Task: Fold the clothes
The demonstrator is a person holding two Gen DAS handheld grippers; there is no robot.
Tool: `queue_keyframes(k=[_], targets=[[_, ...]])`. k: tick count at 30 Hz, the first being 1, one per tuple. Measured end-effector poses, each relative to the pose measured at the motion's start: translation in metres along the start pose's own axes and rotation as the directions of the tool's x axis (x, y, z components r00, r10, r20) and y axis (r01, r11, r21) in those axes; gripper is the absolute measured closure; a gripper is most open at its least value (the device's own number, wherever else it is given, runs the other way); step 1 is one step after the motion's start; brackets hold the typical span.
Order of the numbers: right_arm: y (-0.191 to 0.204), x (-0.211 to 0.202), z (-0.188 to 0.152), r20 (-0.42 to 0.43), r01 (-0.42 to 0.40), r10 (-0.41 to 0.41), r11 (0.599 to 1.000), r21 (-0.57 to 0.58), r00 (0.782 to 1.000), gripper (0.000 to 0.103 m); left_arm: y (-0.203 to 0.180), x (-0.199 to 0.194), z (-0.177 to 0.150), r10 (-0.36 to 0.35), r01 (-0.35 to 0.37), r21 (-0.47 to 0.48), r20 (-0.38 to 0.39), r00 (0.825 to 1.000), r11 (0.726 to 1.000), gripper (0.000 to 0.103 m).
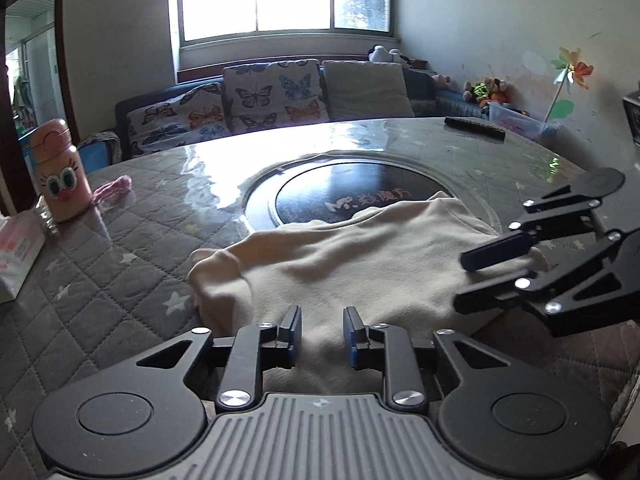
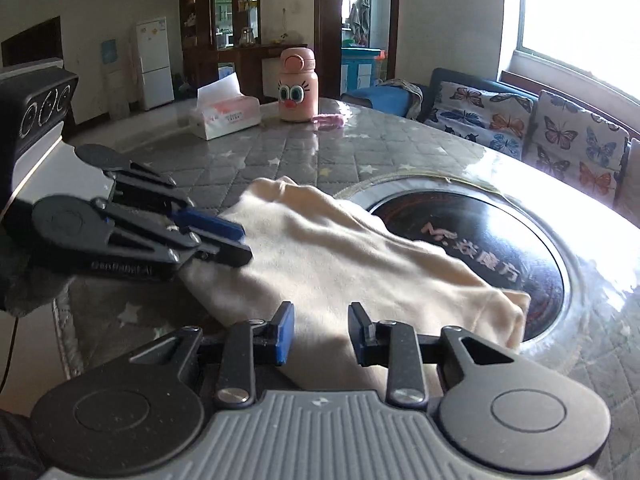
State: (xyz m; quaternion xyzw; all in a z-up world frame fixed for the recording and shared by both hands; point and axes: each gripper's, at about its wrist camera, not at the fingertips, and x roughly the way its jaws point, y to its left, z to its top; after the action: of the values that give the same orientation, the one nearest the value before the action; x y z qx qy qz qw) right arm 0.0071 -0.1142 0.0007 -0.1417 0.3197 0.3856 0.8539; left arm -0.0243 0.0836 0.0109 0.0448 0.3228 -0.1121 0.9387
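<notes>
A cream-coloured garment [image 1: 360, 264] lies bunched on a round table [image 1: 120, 248] covered with a grey quilted, star-patterned cloth, its far edge overlapping a dark round centre plate [image 1: 320, 188]. The left gripper [image 1: 322, 334] sits at the garment's near edge, jaws parted, fabric beneath and between its blue pads [image 1: 351, 334] but not pinched. The right gripper [image 2: 322, 334] is at the garment's other end, jaws likewise spread over the cloth, nothing gripped. A pink cartoon-faced bottle [image 2: 297, 86] and a tissue box [image 2: 226, 116] stand well apart at the table's far side.
</notes>
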Motion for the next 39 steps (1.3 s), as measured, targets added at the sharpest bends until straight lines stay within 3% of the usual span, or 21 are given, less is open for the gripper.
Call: queue_keyframes(k=[5, 7, 10, 14, 21, 27, 32, 37, 39], targets=[[-0.007, -0.006, -0.016, -0.019, -0.006, 0.007, 0.999, 0.035, 1.000, 0.066, 0.005, 0.000, -0.008, 0.007, -0.007, -0.032, -0.008, 1.000, 0.999, 0.068], [-0.009, -0.012, -0.016, -0.007, -0.010, 0.010, 0.999, 0.045, 1.000, 0.061, 0.006, -0.002, -0.008, 0.011, -0.011, -0.039, -0.002, 1.000, 0.999, 0.059], [-0.012, -0.018, -0.019, -0.001, -0.011, 0.011, 0.998, 0.061, 1.000, 0.055, 0.009, -0.002, -0.008, 0.017, -0.017, -0.056, 0.002, 1.000, 0.998, 0.056], [-0.020, -0.015, -0.030, -0.033, -0.008, 0.012, 0.995, 0.100, 0.999, 0.054, 0.011, -0.002, -0.010, 0.023, -0.023, -0.073, -0.005, 1.000, 0.997, 0.054], [-0.027, -0.026, -0.026, 0.006, -0.010, 0.009, 0.993, 0.122, 1.000, 0.048, 0.019, -0.006, -0.005, 0.054, -0.053, -0.108, 0.008, 0.999, 0.993, 0.048], [-0.038, -0.023, -0.029, -0.013, -0.027, 0.030, 0.987, 0.158, 0.999, 0.044, 0.034, -0.001, -0.006, 0.099, -0.100, -0.152, -0.016, 0.995, 0.983, 0.047], [-0.040, -0.023, -0.021, 0.021, -0.037, 0.034, 0.987, 0.154, 0.999, 0.034, 0.047, 0.004, -0.004, 0.155, -0.156, -0.193, -0.021, 0.988, 0.969, 0.036], [-0.043, -0.013, -0.023, 0.000, -0.035, 0.035, 0.986, 0.162, 0.999, 0.032, 0.062, 0.010, -0.006, 0.194, -0.200, -0.236, -0.046, 0.980, 0.951, 0.026], [-0.043, -0.012, -0.023, -0.004, -0.036, 0.037, 0.987, 0.158, 0.999, 0.031, 0.066, 0.010, -0.007, 0.215, -0.221, -0.242, -0.050, 0.975, 0.945, 0.026]])
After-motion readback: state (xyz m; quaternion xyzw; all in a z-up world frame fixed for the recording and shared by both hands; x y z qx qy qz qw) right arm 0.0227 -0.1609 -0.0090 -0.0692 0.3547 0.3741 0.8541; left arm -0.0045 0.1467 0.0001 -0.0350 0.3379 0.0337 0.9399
